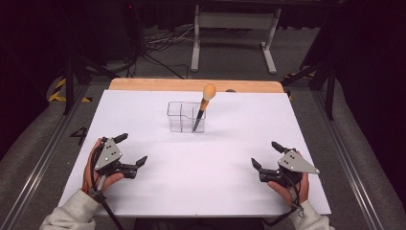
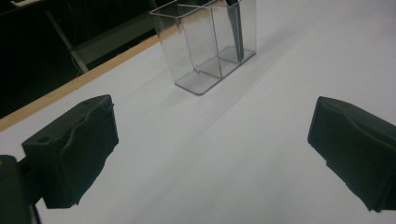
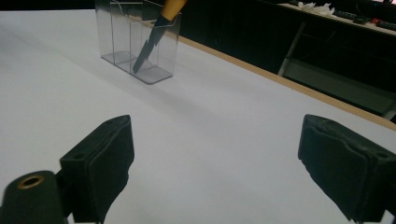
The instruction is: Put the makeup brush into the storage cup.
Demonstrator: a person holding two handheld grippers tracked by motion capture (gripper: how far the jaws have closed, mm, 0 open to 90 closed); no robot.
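Note:
A clear plastic organiser (image 1: pixel 186 117) with three compartments stands upright on the white table (image 1: pixel 201 163), toward the back middle. A tool with a rounded wooden handle (image 1: pixel 208 92) and a dark blade leans in its right-hand compartment. The organiser (image 2: pixel 205 46) stands ahead in the left gripper view, and the organiser (image 3: pixel 137 42) with the dark blade (image 3: pixel 145 51) sits far off in the right gripper view. My left gripper (image 1: pixel 130 149) rests open at the front left, held by a hand. At the front right my right gripper (image 1: pixel 266 154) is open, nothing between its jaws.
A wooden strip (image 1: pixel 191 85) runs along the table's far edge. Beyond it stand a white metal frame (image 1: pixel 234 28) and cables on the floor. Dark stands flank the table on both sides.

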